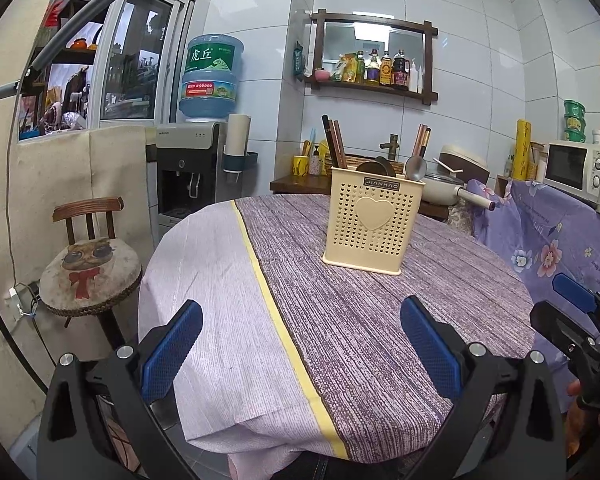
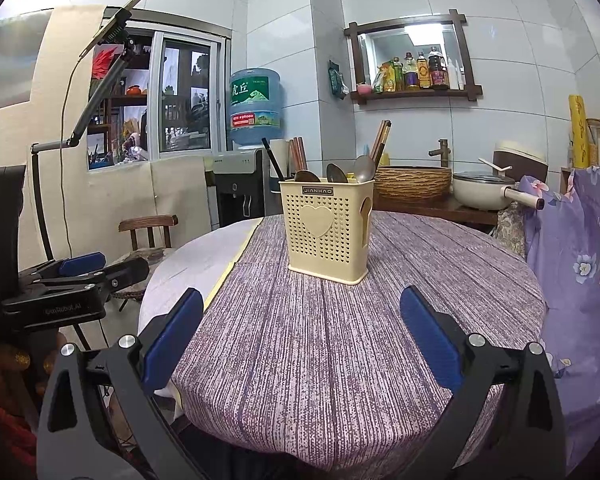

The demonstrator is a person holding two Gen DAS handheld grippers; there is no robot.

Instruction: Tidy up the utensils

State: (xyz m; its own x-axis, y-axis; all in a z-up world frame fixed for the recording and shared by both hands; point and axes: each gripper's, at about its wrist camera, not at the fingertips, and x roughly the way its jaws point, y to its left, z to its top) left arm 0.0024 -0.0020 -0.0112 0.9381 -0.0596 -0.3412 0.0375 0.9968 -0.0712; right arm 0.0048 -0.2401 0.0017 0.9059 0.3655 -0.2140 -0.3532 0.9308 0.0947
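With both the left gripper [image 1: 300, 344] and right gripper [image 2: 300, 338] spread wide and empty, the light, rigid perforated plastic utensil caddy [image 2: 327, 231] stands at twelve o'clock, probably best grasped across its stiff rim.

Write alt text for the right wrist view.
A cream perforated utensil caddy holding spoons and chopsticks stands upright on a round table's purple cloth. The right tongs are open and empty in front of it.

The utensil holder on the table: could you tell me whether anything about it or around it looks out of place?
Nothing stands out: the utensil holder stands upright on the table, spoons and chopsticks inside it, none lying loose.
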